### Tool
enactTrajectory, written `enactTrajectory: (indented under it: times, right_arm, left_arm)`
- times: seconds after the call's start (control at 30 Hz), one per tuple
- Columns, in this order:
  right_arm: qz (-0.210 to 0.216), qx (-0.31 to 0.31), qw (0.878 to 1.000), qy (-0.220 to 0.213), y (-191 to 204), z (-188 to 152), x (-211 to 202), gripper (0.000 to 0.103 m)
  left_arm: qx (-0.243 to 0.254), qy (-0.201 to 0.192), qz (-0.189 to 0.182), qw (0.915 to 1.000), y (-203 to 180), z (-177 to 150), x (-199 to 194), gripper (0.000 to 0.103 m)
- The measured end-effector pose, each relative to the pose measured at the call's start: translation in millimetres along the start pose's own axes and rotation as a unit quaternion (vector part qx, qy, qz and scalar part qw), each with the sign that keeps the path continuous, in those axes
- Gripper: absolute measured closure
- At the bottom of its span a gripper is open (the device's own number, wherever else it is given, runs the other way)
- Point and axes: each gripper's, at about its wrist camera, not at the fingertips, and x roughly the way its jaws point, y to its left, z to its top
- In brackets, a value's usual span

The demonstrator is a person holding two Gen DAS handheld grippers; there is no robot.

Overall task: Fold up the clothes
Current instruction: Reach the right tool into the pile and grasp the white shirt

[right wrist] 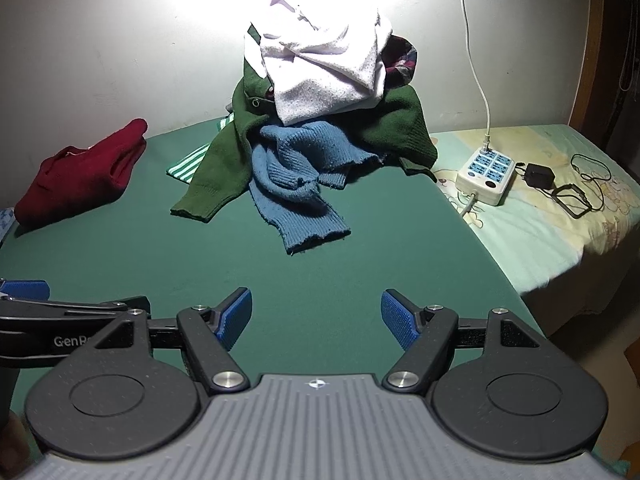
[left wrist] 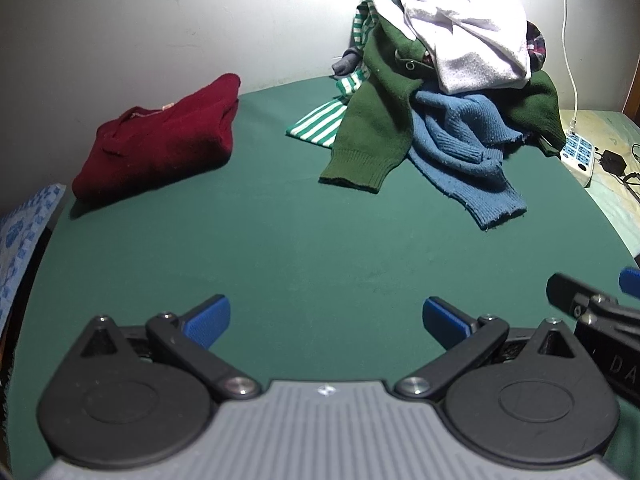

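Note:
A folded dark red sweater (left wrist: 160, 144) (right wrist: 80, 172) lies at the far left of the green mat (left wrist: 280, 248) (right wrist: 200, 256). At the back stands a heap of clothes: a blue knit sweater (left wrist: 460, 152) (right wrist: 300, 180), a dark green sweater (left wrist: 372, 128) (right wrist: 216, 168), a white garment (left wrist: 472, 36) (right wrist: 324, 68) on top, and a green-and-white striped piece (left wrist: 320, 120) (right wrist: 188, 164). My left gripper (left wrist: 326, 322) hovers open over bare mat, empty. My right gripper (right wrist: 316, 320) is open and empty too, beside the left.
A white power strip (right wrist: 486, 174) (left wrist: 576, 156) with a cable, a black adapter (right wrist: 540, 176) and wires lie on the pale bedsheet (right wrist: 560, 232) right of the mat. A white wall stands behind the heap. Blue patterned fabric (left wrist: 24, 232) shows at the left edge.

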Motion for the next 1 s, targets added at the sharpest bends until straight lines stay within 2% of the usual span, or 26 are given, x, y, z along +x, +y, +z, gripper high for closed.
enactTrajectory:
  times: [0.1,0.17,0.3,0.53,0.67,0.73,0.77,0.8,0.83,0.9,1.0]
  right_arm:
    - [0.011,-0.011,1.0,-0.024,-6.0,29.7,8.2,0.029]
    - [0.018,-0.016,0.999,-0.046,-10.7,56.4,16.3,0.029]
    - [0.021,-0.034,0.995,-0.096,-16.4,117.5,40.6,0.028]
    - [-0.019,-0.092,0.978,-0.188,-3.9,209.3,105.5,0.027]
    - [-0.041,-0.112,0.973,-0.2,6.8,241.9,149.6,0.029]
    - [-0.043,-0.109,0.976,-0.184,6.9,247.2,163.3,0.037]
    - [-0.044,-0.107,0.977,-0.177,6.9,249.9,170.2,0.052]
    - [-0.045,-0.105,0.979,-0.169,6.9,252.5,177.0,0.061]
    - [-0.043,-0.102,0.98,-0.165,6.1,254.5,181.0,0.076]
    - [-0.019,-0.088,0.98,-0.177,-1.2,253.5,167.8,0.084]
    - [0.036,-0.069,0.98,-0.183,-17.0,243.7,138.4,0.086]
  left_arm:
    - [0.02,-0.02,0.01,0.9996,1.0,21.3,1.4,0.0]
    - [0.024,-0.03,0.002,0.9993,4.8,38.2,1.9,0.0]
    - [-0.004,-0.037,-0.011,0.9993,14.8,62.8,0.5,0.001]
    - [-0.037,-0.035,0.004,0.9987,28.7,60.7,-16.5,0.001]
    - [-0.043,-0.033,0.022,0.9983,37.8,51.6,-28.0,0.001]
    - [-0.053,-0.03,0.028,0.9978,44.1,47.4,-32.3,0.001]
    - [-0.058,-0.029,0.032,0.9974,47.3,45.2,-34.5,0.001]
    - [-0.062,-0.027,0.035,0.9971,50.1,44.0,-35.3,0.001]
    - [-0.067,-0.026,0.039,0.9966,52.9,43.0,-35.9,0.001]
    - [-0.074,-0.028,0.039,0.9961,55.3,44.0,-35.2,0.001]
    - [-0.078,-0.032,0.04,0.9956,54.4,48.9,-32.0,0.001]
